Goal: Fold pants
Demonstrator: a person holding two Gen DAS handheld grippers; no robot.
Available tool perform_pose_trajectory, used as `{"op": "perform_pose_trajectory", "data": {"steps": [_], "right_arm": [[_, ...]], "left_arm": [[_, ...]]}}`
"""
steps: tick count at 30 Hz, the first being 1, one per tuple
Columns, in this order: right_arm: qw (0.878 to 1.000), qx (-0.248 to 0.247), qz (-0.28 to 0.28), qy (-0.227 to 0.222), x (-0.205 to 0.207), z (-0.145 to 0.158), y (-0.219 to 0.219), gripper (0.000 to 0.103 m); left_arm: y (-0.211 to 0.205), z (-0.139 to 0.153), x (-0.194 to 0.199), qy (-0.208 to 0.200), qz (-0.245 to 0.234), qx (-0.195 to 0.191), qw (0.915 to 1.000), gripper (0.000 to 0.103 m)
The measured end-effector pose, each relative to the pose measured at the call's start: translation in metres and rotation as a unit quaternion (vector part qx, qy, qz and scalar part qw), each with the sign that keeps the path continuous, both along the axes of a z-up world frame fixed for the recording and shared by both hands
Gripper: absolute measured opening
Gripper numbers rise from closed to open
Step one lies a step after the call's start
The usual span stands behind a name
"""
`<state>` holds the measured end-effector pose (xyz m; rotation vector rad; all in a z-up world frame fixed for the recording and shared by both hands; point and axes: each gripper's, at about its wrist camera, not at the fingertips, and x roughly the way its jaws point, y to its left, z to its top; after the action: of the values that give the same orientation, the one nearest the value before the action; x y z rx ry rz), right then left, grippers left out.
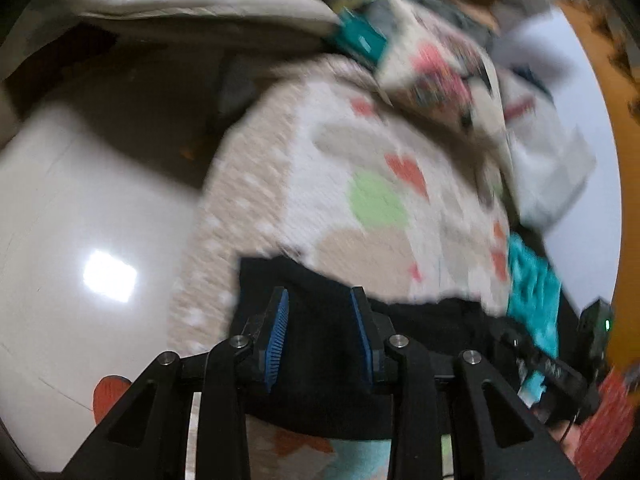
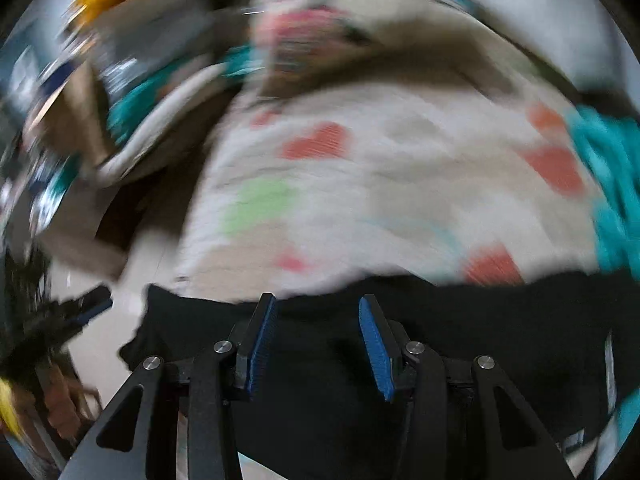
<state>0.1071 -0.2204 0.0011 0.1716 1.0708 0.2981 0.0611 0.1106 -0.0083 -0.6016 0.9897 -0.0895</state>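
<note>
Black pants (image 1: 320, 360) soft, limp, light on patterned blanket (image 1: 360, 184): pinch hem/waist edge; left gripper (image 1: 320, 344) & right gripper (image 2: 318, 344) jaws spread, pinching nothing.

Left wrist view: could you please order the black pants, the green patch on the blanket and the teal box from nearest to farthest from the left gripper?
From the left gripper:
1. Black pants, right at the fingertips.
2. Green patch, mid-blanket, just right of centre.
3. Teal box, beyond the blanket's far edge, top.

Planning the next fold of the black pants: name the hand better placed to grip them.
Probably left: the left gripper has black fabric pants bunched between narrow fingers; the right gripper stands wider above them.
</note>
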Motion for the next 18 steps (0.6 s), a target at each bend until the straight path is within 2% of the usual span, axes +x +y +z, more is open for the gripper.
{"op": "perform_pose_trajectory", "data": {"steps": [2,3,4,5,7,8,10,13,15,17,18], "right_arm": [[0.996,-0.081,-0.039,0.011,0.001,-0.014,-0.017,0.047],[0.987,-0.145,-0.063,0.013,0.0,-0.021,-0.026,0.047],[0.978,-0.192,-0.081,0.01,-0.004,-0.026,-0.035,0.049],[0.978,-0.192,-0.086,0.008,-0.004,-0.025,-0.041,0.05],[0.979,-0.181,-0.097,-0.008,-0.007,-0.013,-0.046,0.049],[0.981,-0.17,-0.091,-0.019,-0.007,-0.007,-0.045,0.05],[0.988,-0.134,-0.054,-0.047,-0.001,0.008,-0.03,0.051],[0.99,-0.122,0.017,-0.073,0.014,0.018,0.008,0.055],[0.986,-0.14,0.06,-0.068,0.025,0.013,0.032,0.055],[0.975,-0.201,0.082,-0.045,0.038,-0.002,0.051,0.055],[0.967,-0.24,0.082,-0.015,0.048,-0.016,0.055,0.055]], "left_arm": [[-0.02,-0.018,0.006,0.047,-0.027,0.039,0.9978,0.03],[-0.027,-0.032,0.008,0.084,-0.037,0.066,0.9935,0.03],[-0.031,-0.043,0.007,0.104,-0.047,0.069,0.9911,0.029],[-0.033,-0.043,0.003,0.097,-0.049,0.071,0.9915,0.029],[-0.043,-0.037,-0.003,0.089,-0.073,0.114,0.9868,0.029],[-0.045,-0.037,-0.004,0.088,-0.075,0.12,0.986,0.029],[-0.051,-0.038,-0.008,0.084,-0.08,0.137,0.9837,0.029],[-0.054,-0.036,-0.008,0.083,-0.082,0.146,0.9824,0.029],[-0.051,-0.036,-0.008,0.084,-0.079,0.141,0.9832,0.029],[-0.049,-0.037,-0.006,0.085,-0.077,0.136,0.984,0.029],[-0.048,-0.037,-0.006,0.086,-0.076,0.134,0.9844,0.029]]}}
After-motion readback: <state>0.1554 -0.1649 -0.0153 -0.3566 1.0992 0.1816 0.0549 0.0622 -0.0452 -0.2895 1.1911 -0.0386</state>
